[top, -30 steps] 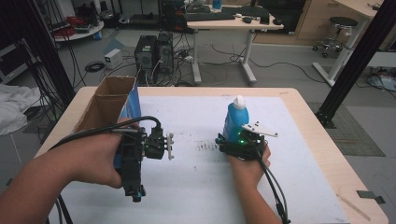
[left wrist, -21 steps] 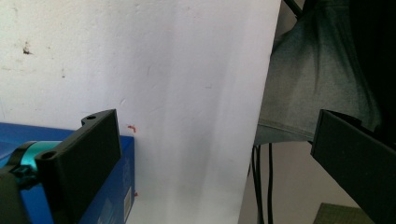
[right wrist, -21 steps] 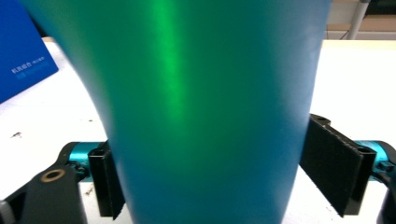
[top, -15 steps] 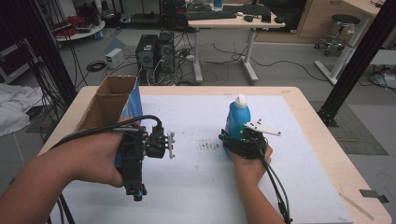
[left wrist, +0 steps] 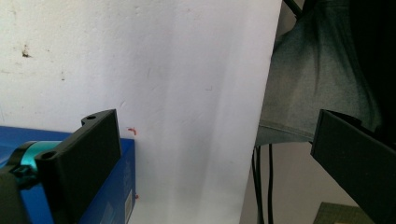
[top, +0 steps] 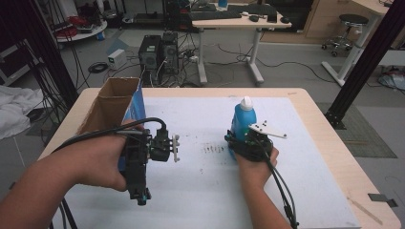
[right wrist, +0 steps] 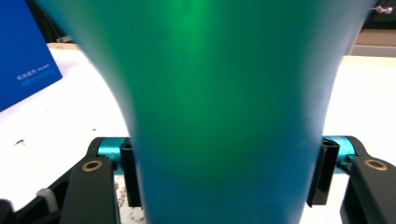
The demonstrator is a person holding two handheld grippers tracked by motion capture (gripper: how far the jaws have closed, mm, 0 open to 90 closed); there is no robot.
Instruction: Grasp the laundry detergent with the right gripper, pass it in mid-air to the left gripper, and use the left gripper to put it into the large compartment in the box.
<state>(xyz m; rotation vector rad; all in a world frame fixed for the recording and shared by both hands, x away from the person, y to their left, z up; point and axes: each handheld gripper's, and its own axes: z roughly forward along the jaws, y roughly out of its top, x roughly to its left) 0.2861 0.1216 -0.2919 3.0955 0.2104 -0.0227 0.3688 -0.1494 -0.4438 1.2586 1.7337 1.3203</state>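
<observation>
A blue bottle (top: pixel 243 119) with a white cap stands upright on the white table top (top: pixel 200 119), right of the middle. My right gripper (top: pixel 239 145) is at its base, and the bottle (right wrist: pixel 224 93) sits between the jaws with both pads pressed on its sides, so my right gripper (right wrist: pixel 224 177) is shut on it. My left gripper (top: pixel 139 191) is held over the table's left side, pointing back toward the person. My left gripper (left wrist: pixel 215 121) stands wide open with nothing between the jaws, over the white surface near the table's front edge.
An open cardboard box with a blue side (top: pixel 117 102) stands at the table's left, close to the left hand; its blue face (left wrist: pixel 112 196) is next to the left jaw. Dark smudges (top: pixel 212 149) mark the table's middle. The person's clothing (left wrist: pixel 317 70) lies past the front edge.
The right hand has edged slightly forward at the bottle's base. The left gripper has held its place.
</observation>
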